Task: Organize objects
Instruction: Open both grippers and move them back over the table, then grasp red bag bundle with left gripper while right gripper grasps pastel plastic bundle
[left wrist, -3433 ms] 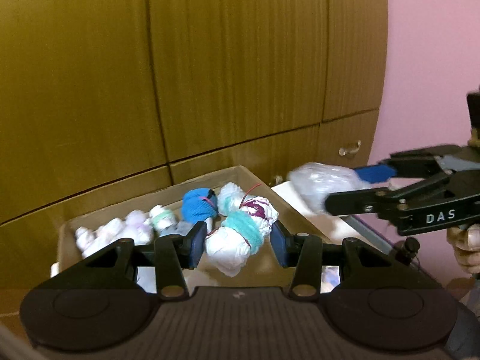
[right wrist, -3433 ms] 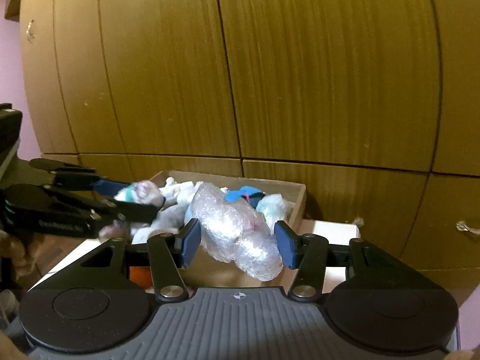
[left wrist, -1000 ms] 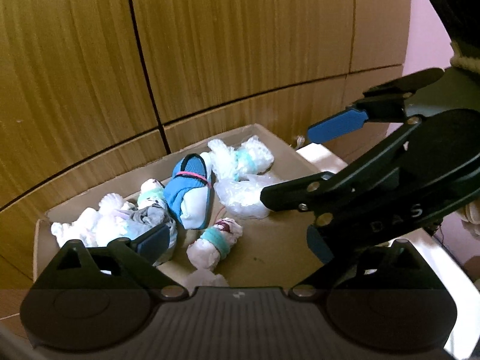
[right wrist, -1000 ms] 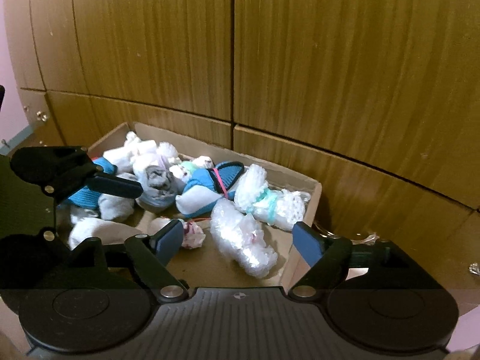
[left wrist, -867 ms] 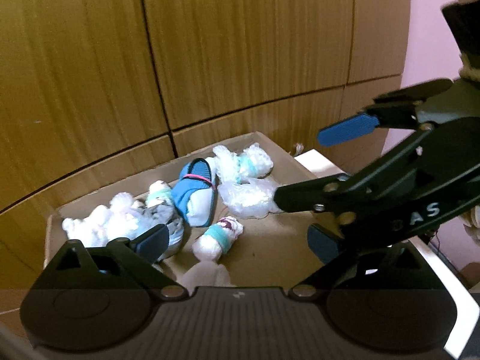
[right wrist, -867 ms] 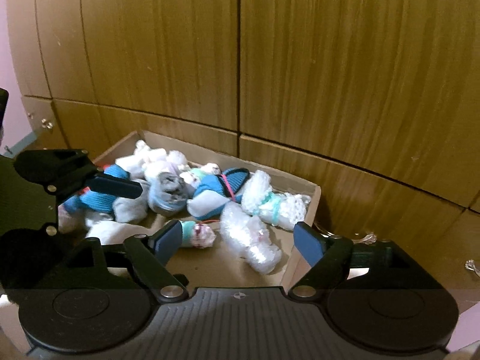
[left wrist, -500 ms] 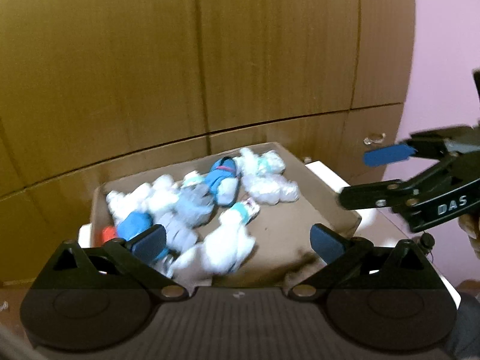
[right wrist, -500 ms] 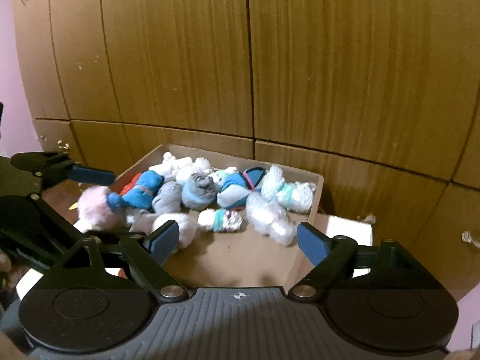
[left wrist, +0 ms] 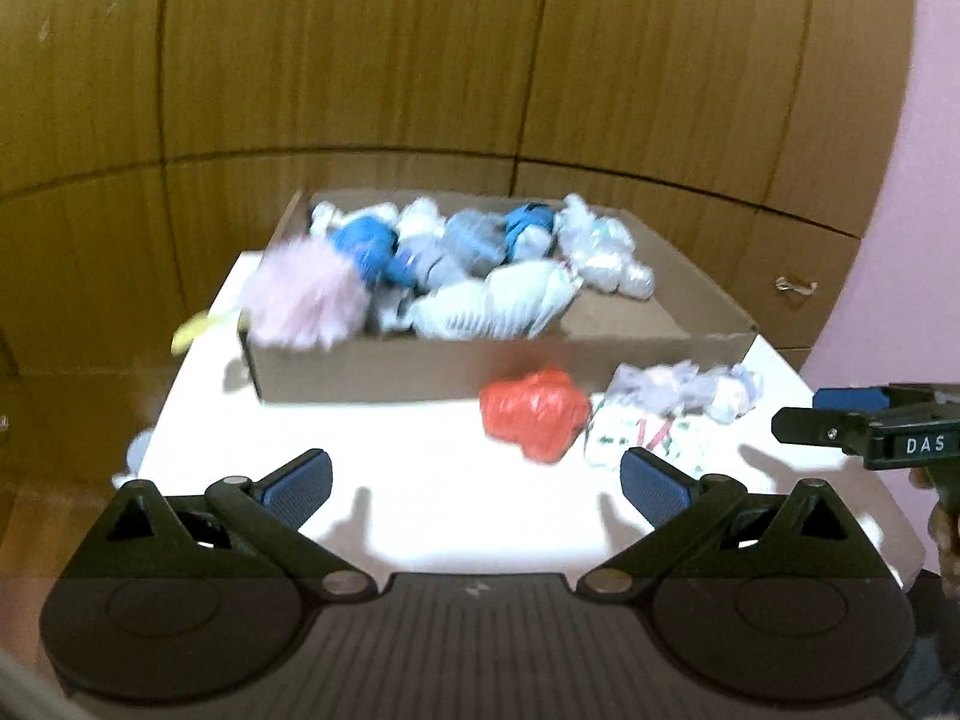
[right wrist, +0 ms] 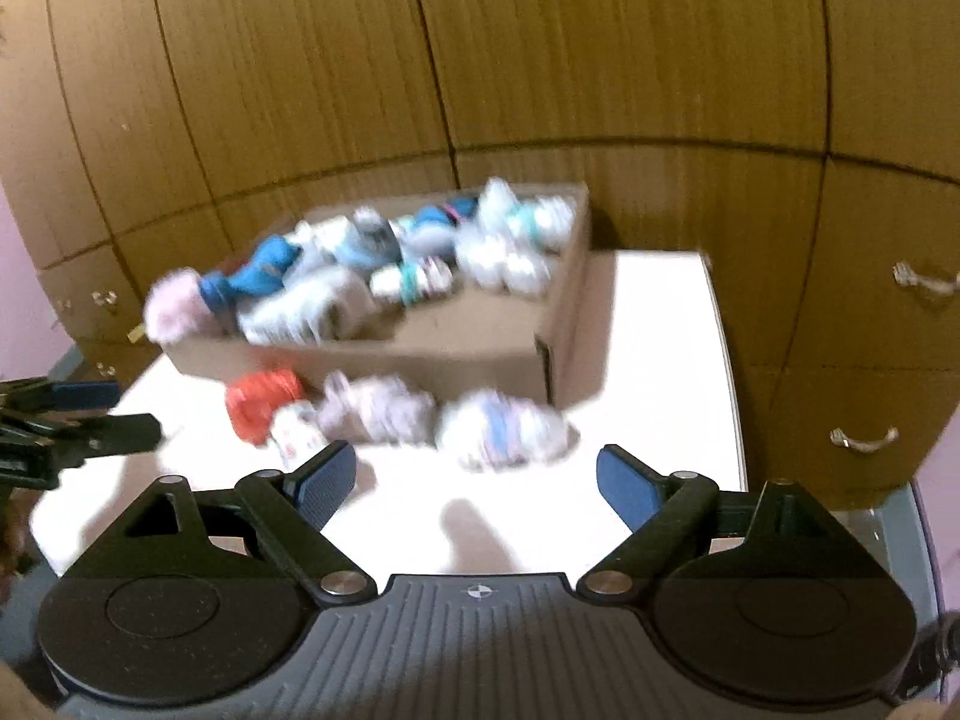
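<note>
The left gripper (left wrist: pixel 475 480) hangs with jaws wide and nothing between them over a white table (left wrist: pixel 420 516). Ahead sit a red bundle (left wrist: pixel 534 414), pale bundles (left wrist: pixel 678 402) beside it (blurred), and a cardboard box (left wrist: pixel 480 360) of rolled bundles; the right gripper (left wrist: pixel 840 414) enters at right
</note>
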The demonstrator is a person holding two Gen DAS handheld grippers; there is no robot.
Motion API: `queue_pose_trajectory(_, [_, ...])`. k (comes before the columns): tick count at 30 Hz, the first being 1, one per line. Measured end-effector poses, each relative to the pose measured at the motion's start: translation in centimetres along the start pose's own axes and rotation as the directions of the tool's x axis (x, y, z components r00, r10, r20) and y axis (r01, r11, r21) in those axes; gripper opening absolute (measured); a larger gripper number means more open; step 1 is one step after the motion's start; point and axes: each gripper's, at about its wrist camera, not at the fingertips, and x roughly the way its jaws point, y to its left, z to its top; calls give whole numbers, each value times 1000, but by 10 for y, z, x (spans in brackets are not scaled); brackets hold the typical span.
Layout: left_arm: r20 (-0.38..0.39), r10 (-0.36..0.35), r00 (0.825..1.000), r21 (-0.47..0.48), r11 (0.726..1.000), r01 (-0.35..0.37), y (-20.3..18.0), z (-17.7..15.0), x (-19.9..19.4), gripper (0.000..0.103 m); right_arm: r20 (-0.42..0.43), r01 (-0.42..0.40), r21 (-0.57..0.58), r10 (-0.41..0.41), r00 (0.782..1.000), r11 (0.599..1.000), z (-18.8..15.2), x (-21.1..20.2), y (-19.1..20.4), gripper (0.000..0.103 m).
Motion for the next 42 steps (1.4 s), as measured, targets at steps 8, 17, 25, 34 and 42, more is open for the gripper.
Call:
queue_pose_trajectory(8, [-9,14,1000,-19,1000,-14,-5,4,11,102,1,17,20,-17,1000,1000,-2,22,-7,91])
queue_pose_trajectory(17, [-20,9,1000,-70,997,-10,-16,21,42,102,9,46,-94,-45,999,994,8,42,8,90])
queue_pose_trajectory(25, [-46,15,999,-68,998,-18,-20,22,62,92,9,55,-132,-54,998,990,11,48,14,69])
queue_pose_trajectory(34, [-48,23,999,-55,998,-25,-14,18,62,55,37,41,-129,-36,999,991,3,37,15,63])
queue_pose_trajectory(42, [-34,17,999,-88,996,-20,2,12,49,55,40,39,-123,-34,999,992,-3,26,16,63])
